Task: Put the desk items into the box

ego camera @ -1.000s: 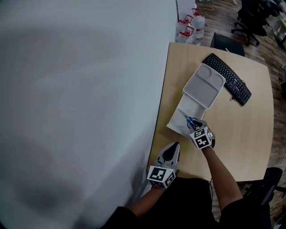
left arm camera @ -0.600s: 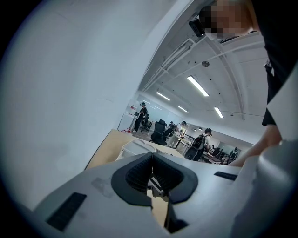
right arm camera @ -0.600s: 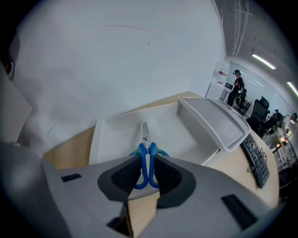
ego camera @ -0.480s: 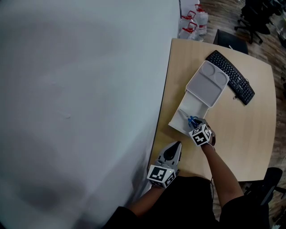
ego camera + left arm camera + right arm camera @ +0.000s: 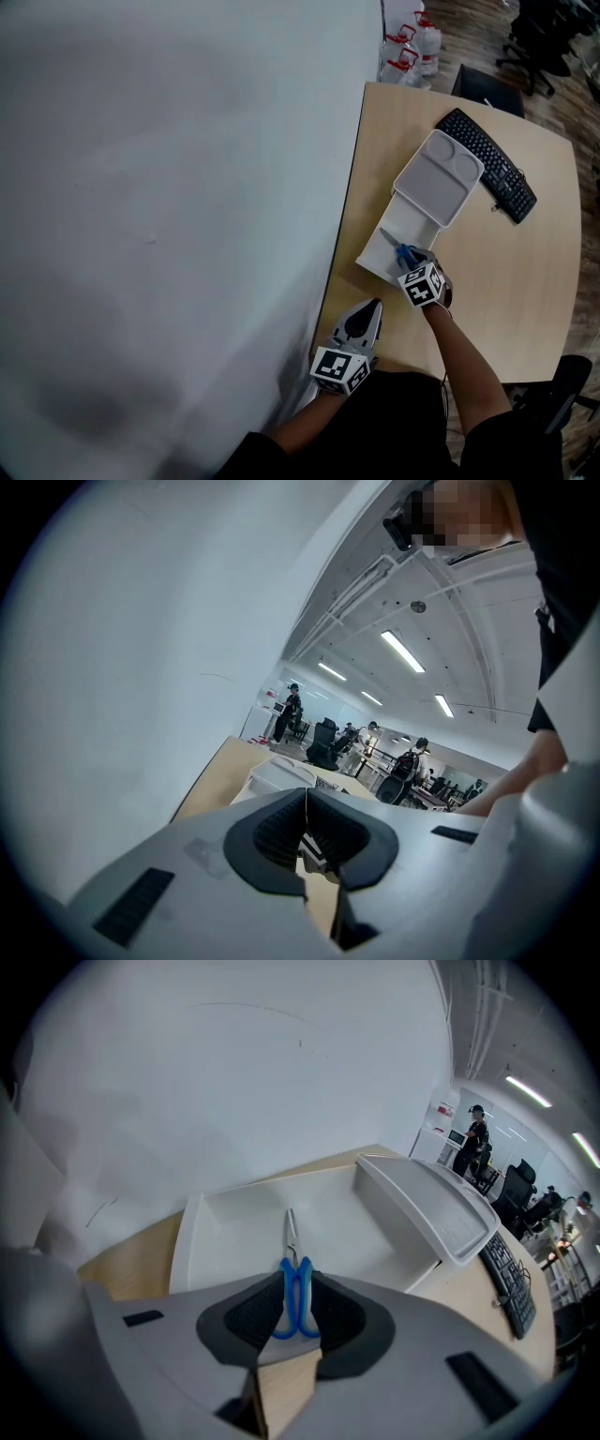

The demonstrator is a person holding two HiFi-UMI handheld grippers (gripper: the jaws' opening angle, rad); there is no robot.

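Pinching the scissors over the open box
The right gripper has its jaws clamped on the blue handles, blades pointing into the white box on the desk, lid flipped back toward the keyboard. The left gripper has its jaws pressed together, empty.

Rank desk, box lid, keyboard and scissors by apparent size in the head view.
1. desk: largest by far.
2. box lid: covers more area than the keyboard, though the two look about equally long.
3. keyboard: long but narrow.
4. scissors: smallest, and only partly in view.
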